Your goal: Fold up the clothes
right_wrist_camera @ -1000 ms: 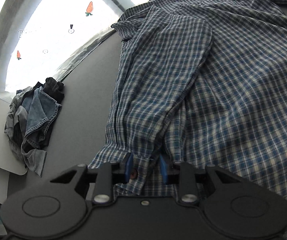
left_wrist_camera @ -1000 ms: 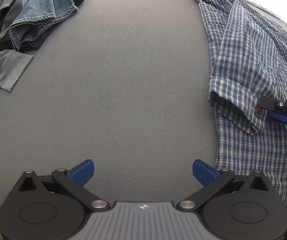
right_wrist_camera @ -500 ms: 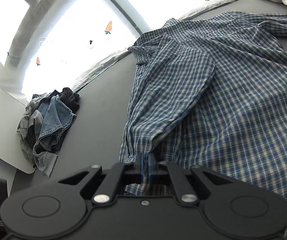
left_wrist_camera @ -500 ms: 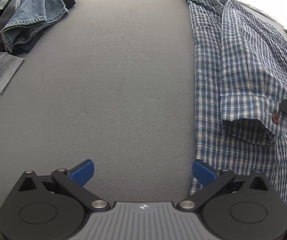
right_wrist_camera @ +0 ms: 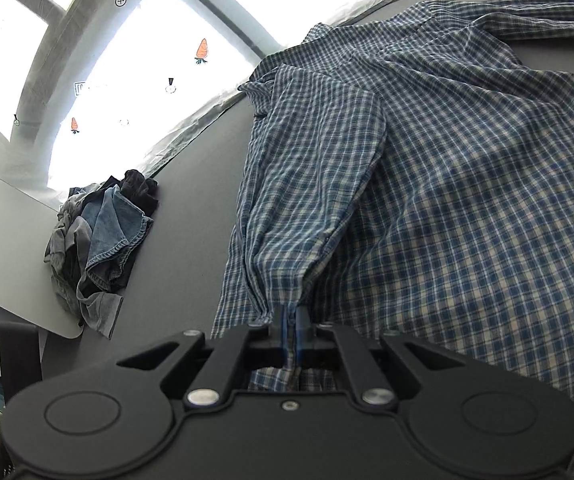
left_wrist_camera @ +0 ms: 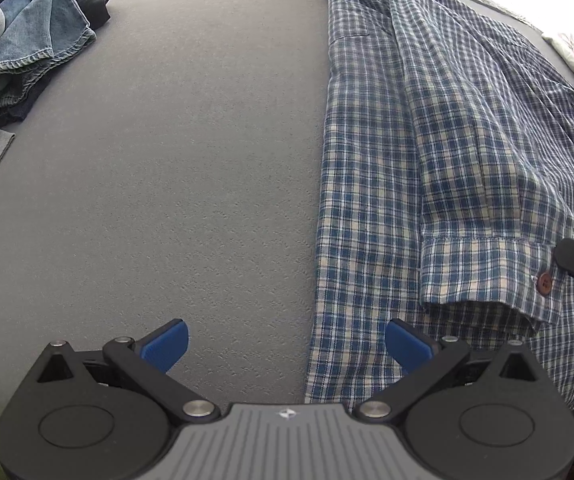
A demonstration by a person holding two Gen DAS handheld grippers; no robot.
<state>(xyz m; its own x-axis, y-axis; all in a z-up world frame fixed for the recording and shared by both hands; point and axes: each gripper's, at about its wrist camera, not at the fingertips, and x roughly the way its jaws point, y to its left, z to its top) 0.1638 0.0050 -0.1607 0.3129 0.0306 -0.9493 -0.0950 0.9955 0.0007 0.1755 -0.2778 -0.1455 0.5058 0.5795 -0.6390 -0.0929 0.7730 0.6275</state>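
Right tongs are pinching the cuff of a blue-and-white checked cotton shirt sprawling along the dark grey textured surface's right edge | left tongs are hovering spread, empty | advice: carrying the sleeve flat across the body, avoiding bunching | crumpled denim pile is sitting at far-left corner beneath bright windows

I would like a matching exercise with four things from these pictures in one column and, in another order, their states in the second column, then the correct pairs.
Things:
1. left hand-held gripper
2. right hand-held gripper
3. plaid shirt
4. jeans

States:
A. crumpled in a pile
B. shut on a cuff
C. open, holding nothing
D. spread on the grey table

Pairs: 1-C, 2-B, 3-D, 4-A
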